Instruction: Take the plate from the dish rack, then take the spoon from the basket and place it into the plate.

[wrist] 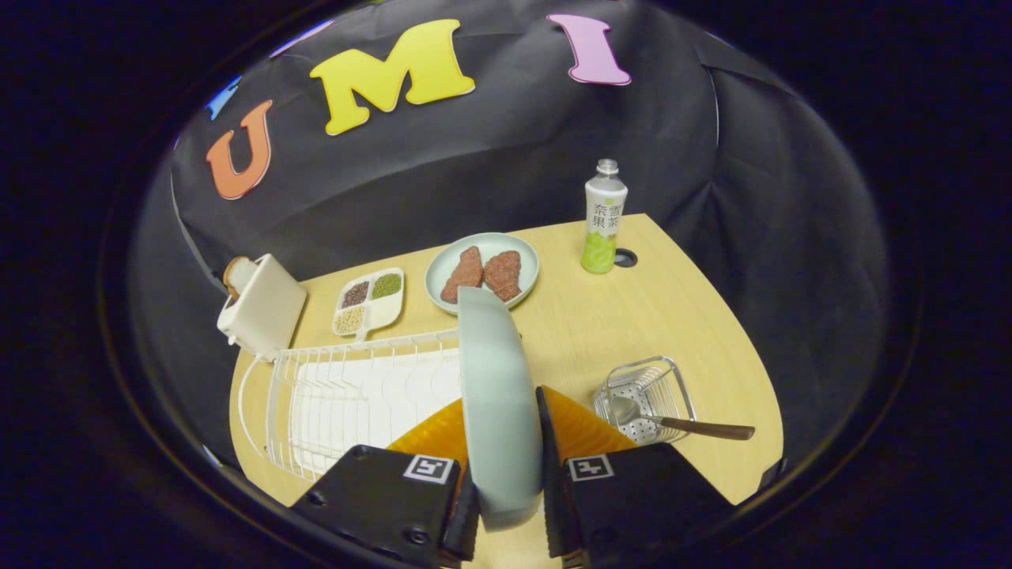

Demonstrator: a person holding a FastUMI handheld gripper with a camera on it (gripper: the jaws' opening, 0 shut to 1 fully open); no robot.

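Observation:
A pale blue-green plate [498,395] stands on edge between my two fingers, and my gripper [506,474] is shut on its rim. It is held above the table, just right of the white wire dish rack [348,395]. To the right of my fingers sits a small clear basket [644,395]. A spoon [680,425] lies in the basket, its metal bowl inside and its brown handle sticking out to the right.
Beyond the held plate stands a second plate with two pieces of meat [482,273]. A divided dish of grains [369,300], a white toaster with bread [261,304] and a drink bottle [604,217] stand farther back on the wooden table [696,332].

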